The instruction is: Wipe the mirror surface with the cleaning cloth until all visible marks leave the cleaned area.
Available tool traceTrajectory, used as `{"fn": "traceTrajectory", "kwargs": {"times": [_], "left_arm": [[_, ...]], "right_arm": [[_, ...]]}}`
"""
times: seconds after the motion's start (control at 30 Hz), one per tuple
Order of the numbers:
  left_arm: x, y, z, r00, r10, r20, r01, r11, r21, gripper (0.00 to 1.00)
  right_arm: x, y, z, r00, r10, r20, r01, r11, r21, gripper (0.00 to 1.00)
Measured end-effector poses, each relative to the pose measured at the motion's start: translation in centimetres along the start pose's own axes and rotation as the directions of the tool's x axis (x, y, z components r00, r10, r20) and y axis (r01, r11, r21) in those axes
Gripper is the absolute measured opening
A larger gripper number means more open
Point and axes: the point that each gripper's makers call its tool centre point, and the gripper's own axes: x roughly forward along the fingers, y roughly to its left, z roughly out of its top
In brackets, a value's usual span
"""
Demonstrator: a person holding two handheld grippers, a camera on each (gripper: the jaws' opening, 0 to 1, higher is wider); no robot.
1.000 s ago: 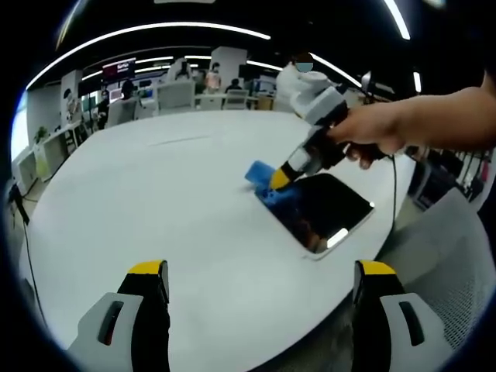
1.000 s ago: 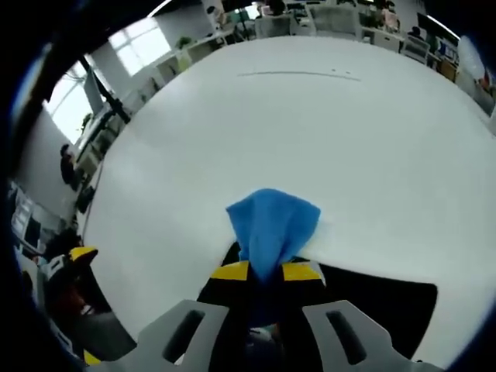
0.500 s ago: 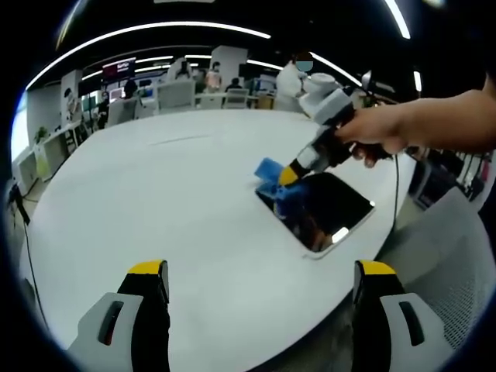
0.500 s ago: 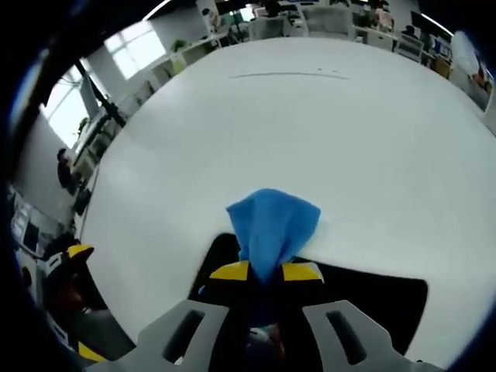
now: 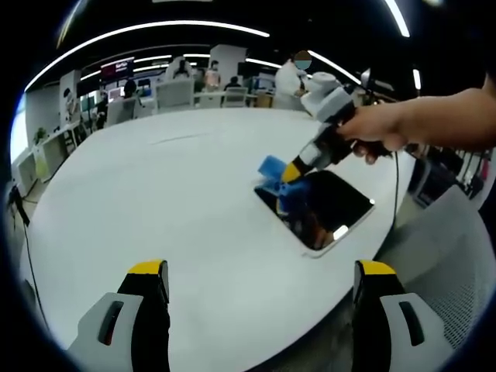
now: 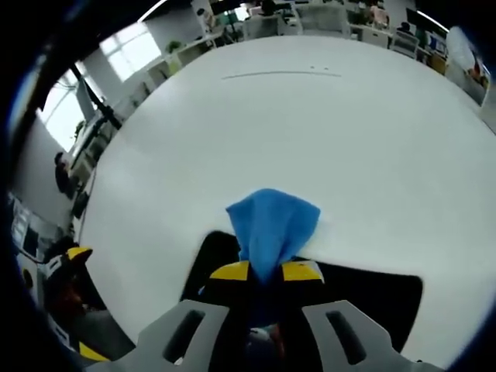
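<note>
Wiping is under way, not finished. The right gripper (image 5: pixel 293 173) has its fingers clenched on the blue cleaning cloth (image 6: pixel 271 229), pressed at the far corner of the mirror (image 5: pixel 325 209), which lies flat near the table (image 5: pixel 155 209) edge. The remaining dark glass carries reflections; whether marks remain cannot be told. Judged from position, most of the surface is yet to be covered. The left gripper (image 5: pixel 260 291) hangs well apart over the table, fingers spread and holding nothing.

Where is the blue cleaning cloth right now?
The cleaning cloth is clamped in the right gripper, at the mirror corner on the white table.
</note>
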Motion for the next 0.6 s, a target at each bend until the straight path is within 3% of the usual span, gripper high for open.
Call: {"fn": "traceTrajectory", "kwargs": {"times": [0.17, 0.6], "left_arm": [[0.0, -0.1, 0.1, 1.0, -0.002, -0.002, 0.002, 1.0, 0.003, 0.99], [0.0, -0.2, 0.0, 1.0, -0.003, -0.004, 0.004, 1.0, 0.011, 0.99]], "right_arm": [[-0.3, 0.2, -0.3, 1.0, -0.007, 0.0, 0.007, 0.999, 0.037, 0.07], [-0.7, 1.1, -2.2, 1.0, 0.005, 0.006, -0.005, 0.999, 0.04, 0.07]]}}
